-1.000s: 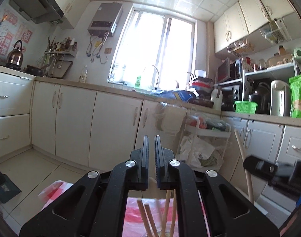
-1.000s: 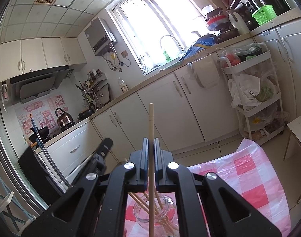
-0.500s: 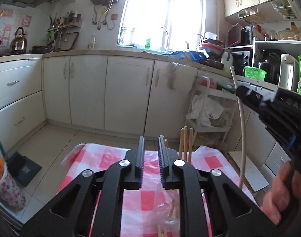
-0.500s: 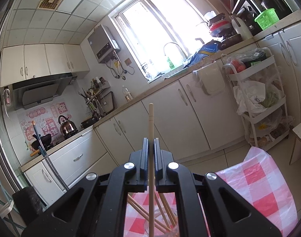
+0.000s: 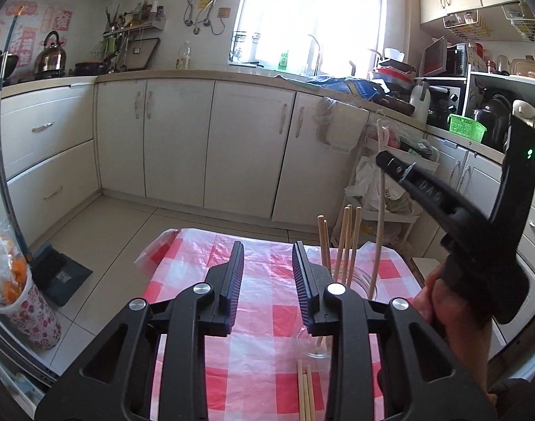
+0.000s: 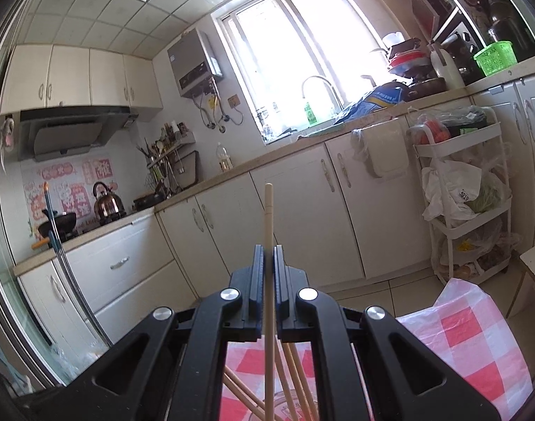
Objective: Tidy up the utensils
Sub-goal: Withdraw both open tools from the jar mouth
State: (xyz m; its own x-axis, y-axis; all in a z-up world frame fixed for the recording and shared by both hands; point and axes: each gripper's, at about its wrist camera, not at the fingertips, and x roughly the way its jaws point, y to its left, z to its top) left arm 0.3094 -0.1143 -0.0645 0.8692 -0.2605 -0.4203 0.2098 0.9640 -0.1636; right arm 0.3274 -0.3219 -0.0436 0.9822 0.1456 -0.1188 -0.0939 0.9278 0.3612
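My right gripper [image 6: 268,256] is shut on a pale wooden chopstick [image 6: 268,231], held upright with its lower end inside a clear glass jar [image 6: 285,400]. In the left wrist view the right gripper [image 5: 383,156] and its chopstick [image 5: 379,224] stand above the jar [image 5: 358,280], which holds several chopsticks [image 5: 346,242]. My left gripper [image 5: 267,259] is open and empty, above the red-and-white checked tablecloth [image 5: 260,351], left of the jar. Loose chopsticks [image 5: 304,393] lie on the cloth near my left gripper's right finger.
White kitchen cabinets [image 5: 246,147] run behind the table. A white wire trolley with bags [image 6: 467,189] stands at the right. A broom and dustpan [image 5: 53,273] and a flowered bag [image 5: 18,301] are on the floor at the left.
My left gripper has opened and tilted down toward the table. My right gripper has kept hold of the chopstick over the jar.
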